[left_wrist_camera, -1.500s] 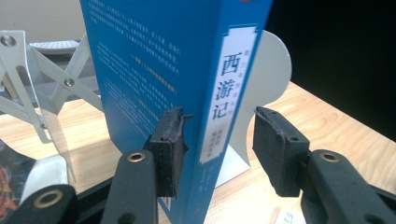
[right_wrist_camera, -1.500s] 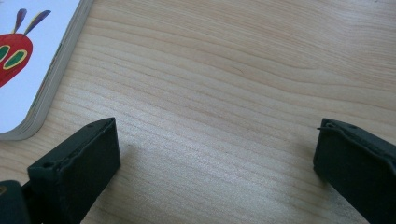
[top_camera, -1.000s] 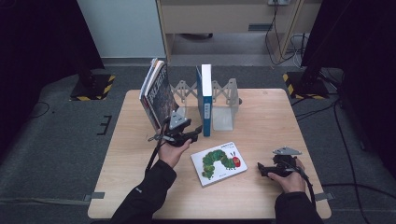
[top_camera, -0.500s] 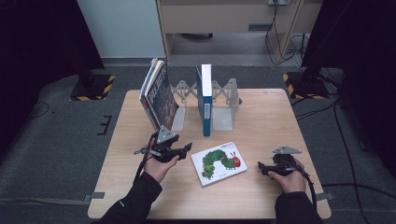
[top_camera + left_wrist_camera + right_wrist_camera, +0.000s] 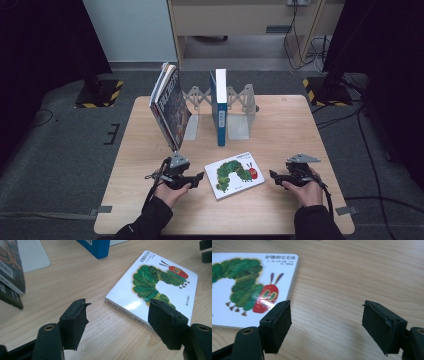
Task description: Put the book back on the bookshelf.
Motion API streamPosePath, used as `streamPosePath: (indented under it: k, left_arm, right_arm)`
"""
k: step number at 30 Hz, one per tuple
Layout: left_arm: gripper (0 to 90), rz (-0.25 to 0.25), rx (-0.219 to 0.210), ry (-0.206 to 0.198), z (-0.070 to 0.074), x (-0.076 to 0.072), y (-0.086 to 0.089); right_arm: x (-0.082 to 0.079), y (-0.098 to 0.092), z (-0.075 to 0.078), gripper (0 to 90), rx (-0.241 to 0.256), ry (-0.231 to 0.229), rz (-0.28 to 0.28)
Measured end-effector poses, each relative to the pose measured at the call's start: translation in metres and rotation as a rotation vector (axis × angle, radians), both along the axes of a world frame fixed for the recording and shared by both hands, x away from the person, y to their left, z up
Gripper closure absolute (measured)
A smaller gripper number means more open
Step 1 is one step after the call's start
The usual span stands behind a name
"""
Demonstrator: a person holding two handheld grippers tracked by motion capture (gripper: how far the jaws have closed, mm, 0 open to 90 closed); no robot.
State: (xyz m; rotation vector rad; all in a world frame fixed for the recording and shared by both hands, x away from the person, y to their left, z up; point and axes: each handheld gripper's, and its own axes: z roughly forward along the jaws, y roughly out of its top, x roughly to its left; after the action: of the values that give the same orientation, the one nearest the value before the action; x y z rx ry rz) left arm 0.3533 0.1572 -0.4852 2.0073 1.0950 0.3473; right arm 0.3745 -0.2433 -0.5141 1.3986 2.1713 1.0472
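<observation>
A white picture book with a green caterpillar lies flat on the wooden table between my two grippers. My left gripper rests low at the book's left edge, open and empty; in the left gripper view the book lies just beyond the spread jaws of my left gripper. My right gripper sits to the right of the book, open and empty, a short gap from it. In the right gripper view the book is at the left, ahead of my right gripper.
At the back of the table a dark book leans tilted against a grey bookend. A blue book stands upright beside a second bookend. Bare wood lies right of the bookends.
My left gripper has drawn back from the leaning dark book toward the table's front and now sits low beside the caterpillar book. The right gripper has stayed put.
</observation>
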Motion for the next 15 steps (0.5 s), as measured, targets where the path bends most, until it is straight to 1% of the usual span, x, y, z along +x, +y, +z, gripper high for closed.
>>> streamPosePath:
  k: [1,4,6,7,8,9,11,14,15]
  left_arm:
    - [30.5,-0.003,0.008,0.004,-0.002,0.000,-0.001]
    - [30.4,-0.012,0.003,0.029,-0.010,0.002,-0.004]
    - [30.4,-0.012,0.015,0.042,-0.016,0.004,-0.008]
    - [30.5,-0.007,0.017,0.059,-0.020,0.006,-0.010]
    - [30.4,-0.009,0.007,0.072,-0.022,0.008,-0.012]
    - [30.4,-0.016,0.008,0.075,-0.023,0.009,-0.014]
    - [30.4,-0.028,0.012,0.072,-0.024,0.009,-0.017]
    - [30.0,-0.029,0.012,0.063,-0.026,0.010,-0.018]
    - [30.0,-0.032,0.017,0.069,-0.027,0.010,-0.019]
  right_arm:
    - [0.000,0.002,0.001,23.8,0.008,0.000,0.004]
    - [0.003,0.010,0.003,24.9,0.028,0.003,0.019]
    - [0.004,0.013,0.004,26.1,0.038,0.007,0.027]
    - [0.005,0.014,0.004,27.0,0.045,0.022,0.032]
    - [0.006,0.016,0.004,26.7,0.057,0.038,0.037]
    - [0.006,0.018,0.004,26.9,0.070,0.039,0.040]
    - [0.006,0.022,0.004,28.3,0.075,0.039,0.053]
    - [0.007,0.026,0.003,30.8,0.120,0.053,0.067]
    - [0.008,0.028,0.002,31.4,0.128,0.065,0.071]
